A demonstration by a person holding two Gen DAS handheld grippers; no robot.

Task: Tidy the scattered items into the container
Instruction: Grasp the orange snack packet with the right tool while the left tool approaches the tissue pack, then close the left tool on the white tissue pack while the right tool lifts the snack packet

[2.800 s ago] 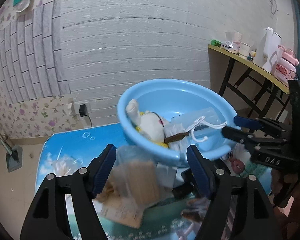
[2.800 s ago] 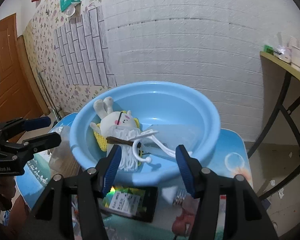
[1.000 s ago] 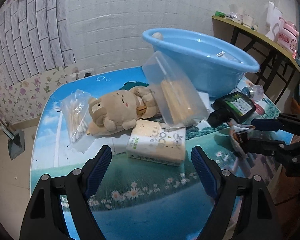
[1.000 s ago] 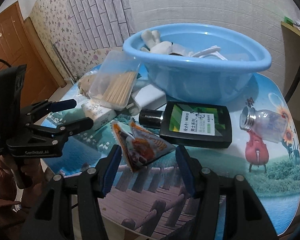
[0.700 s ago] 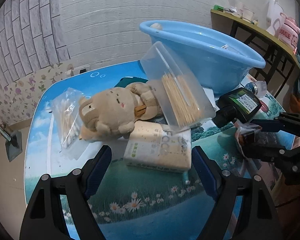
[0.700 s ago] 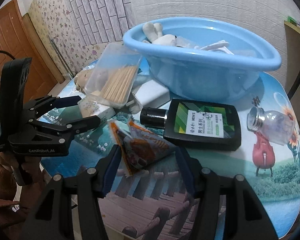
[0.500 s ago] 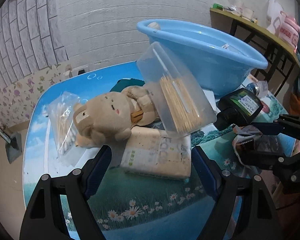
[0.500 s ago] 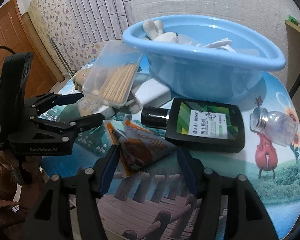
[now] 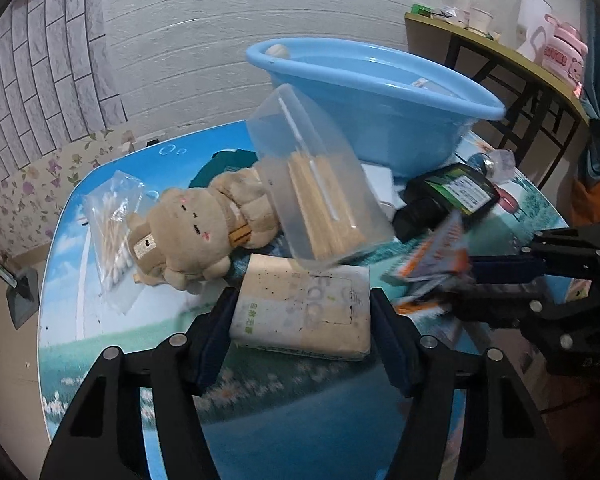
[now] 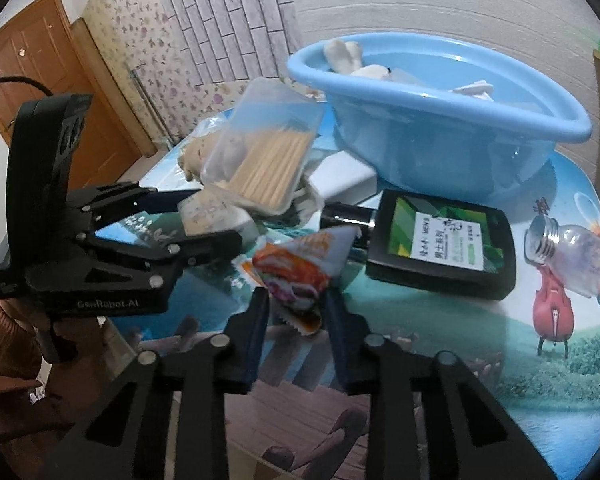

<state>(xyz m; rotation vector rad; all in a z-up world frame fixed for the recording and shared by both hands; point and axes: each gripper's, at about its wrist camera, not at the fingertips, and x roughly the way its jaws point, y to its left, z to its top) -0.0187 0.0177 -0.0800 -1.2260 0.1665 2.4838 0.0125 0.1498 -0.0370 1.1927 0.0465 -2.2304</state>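
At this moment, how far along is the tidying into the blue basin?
Done: a white plush and white plastic pieces lie in the blue basin. In hand: the right gripper is closing on the orange snack packet, the left gripper on the tissue pack. Left: brown plush, stick box, swab bag, dark bottle, glass jar.

brown wooden door (image 10: 40, 80) far left, yellow-topped side table (image 9: 496, 52) far right holding a pink appliance (image 9: 562, 46)

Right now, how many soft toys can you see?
2. A tan bear lies on the table beside the tissue pack; a white toy sits in the blue basin. Others may be hidden inside.
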